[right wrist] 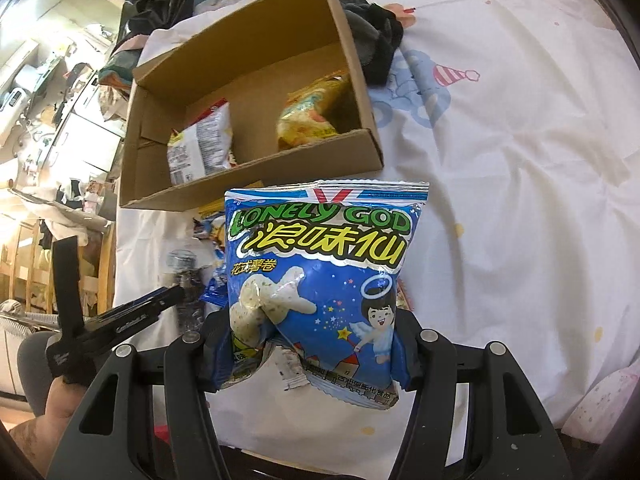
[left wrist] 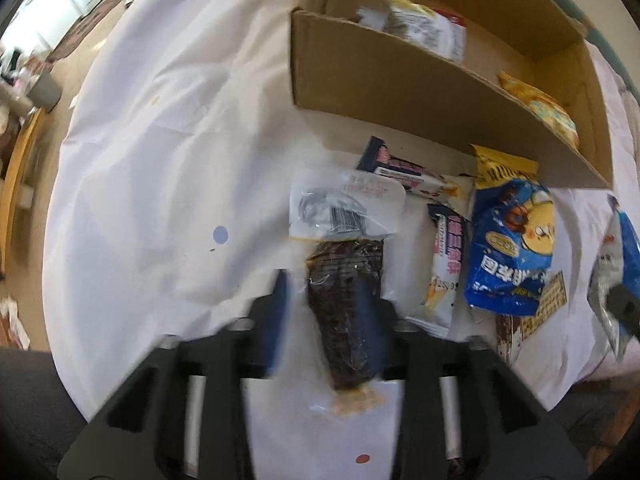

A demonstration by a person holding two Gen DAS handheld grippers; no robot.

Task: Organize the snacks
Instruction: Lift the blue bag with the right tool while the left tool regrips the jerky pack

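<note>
Both of my grippers were loaded above the white sheet (right wrist: 520,160). The right gripper (right wrist: 308,354) was clamped on the lower part of a puffy blue chip bag (right wrist: 320,280), held upright in front of the cardboard box (right wrist: 256,178). The left gripper (left wrist: 324,312) had its blue pads either side of a dark bar in a clear wrapper (left wrist: 344,312); that view was smeared by motion, but the right pad pressed the bar and I judged the grip closed on it.

The box sat open on the sheet with two bags already inside: a white-backed packet (right wrist: 200,148) at one end and a yellow bag (right wrist: 312,116) at the other. Loose snacks lay in a heap just beside its near wall, among them a blue cartoon bag (left wrist: 512,248) and a navy-and-white wafer pack (left wrist: 400,168).

My worry was the chip bag: it was gripped low on air-filled foil, so it could tip, slip out, or crush if I squeezed harder. It could also catch the box's near wall if I carried it in too low. The bar's slick clear wrapper gave the left pads little to hold, and its free labelled end could sag and snag on the box rim. With both grippers heading for the same box, I also risked knocking them together.
</note>
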